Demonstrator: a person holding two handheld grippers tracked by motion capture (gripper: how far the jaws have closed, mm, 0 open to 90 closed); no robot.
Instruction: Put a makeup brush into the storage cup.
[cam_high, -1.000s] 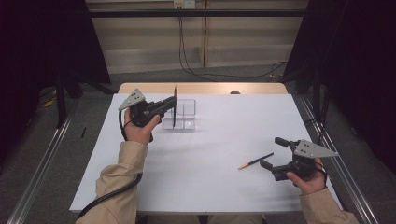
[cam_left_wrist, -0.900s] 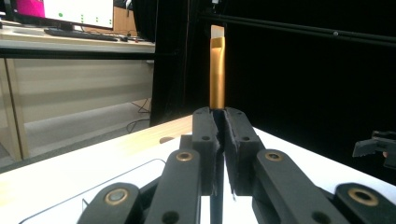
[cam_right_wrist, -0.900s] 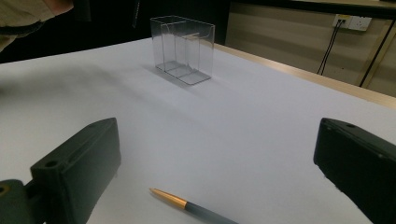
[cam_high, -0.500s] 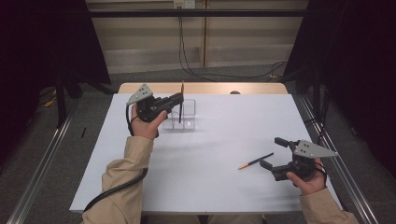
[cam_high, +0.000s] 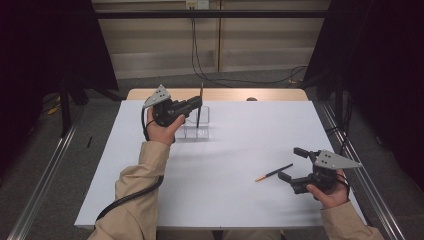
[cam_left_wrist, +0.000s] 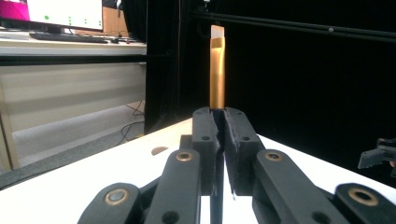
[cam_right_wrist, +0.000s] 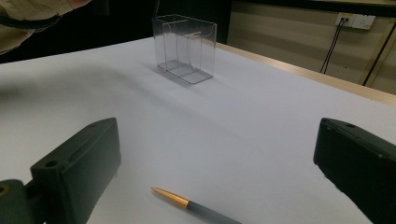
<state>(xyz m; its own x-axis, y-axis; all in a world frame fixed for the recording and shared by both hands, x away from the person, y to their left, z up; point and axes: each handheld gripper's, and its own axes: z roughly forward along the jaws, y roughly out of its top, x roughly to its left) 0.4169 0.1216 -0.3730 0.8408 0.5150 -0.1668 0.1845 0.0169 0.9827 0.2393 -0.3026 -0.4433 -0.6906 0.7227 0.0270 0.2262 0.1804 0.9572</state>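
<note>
My left gripper (cam_high: 196, 103) is shut on a pen (cam_high: 199, 107) that it holds upright, at the far left of the white table (cam_high: 225, 210). In the left gripper view the jaws (cam_left_wrist: 220, 116) clamp its dark shaft, and its gold upper part (cam_left_wrist: 217, 74) rises above them. Its lower end lines up with the clear divided box (cam_high: 196, 129); I cannot tell whether it is inside. My right gripper (cam_high: 292, 164) rests open at the near right. A second pen (cam_high: 274, 172) lies flat just left of it, between the spread jaws (cam_right_wrist: 219, 154) with its gold tip (cam_right_wrist: 170, 196) forward. The clear box (cam_right_wrist: 186, 49) stands farther off.
A wooden strip (cam_high: 260, 95) edges the table's far side. Metal rails (cam_high: 45, 170) run along the floor on both sides, and cables (cam_high: 235, 80) lie on the floor beyond. A desk with a monitor (cam_left_wrist: 65, 11) stands off to one side.
My left gripper has carried the upright pen to the right and a little farther away, from the box's left side to over the box. The right gripper and the flat pen have stayed put.
</note>
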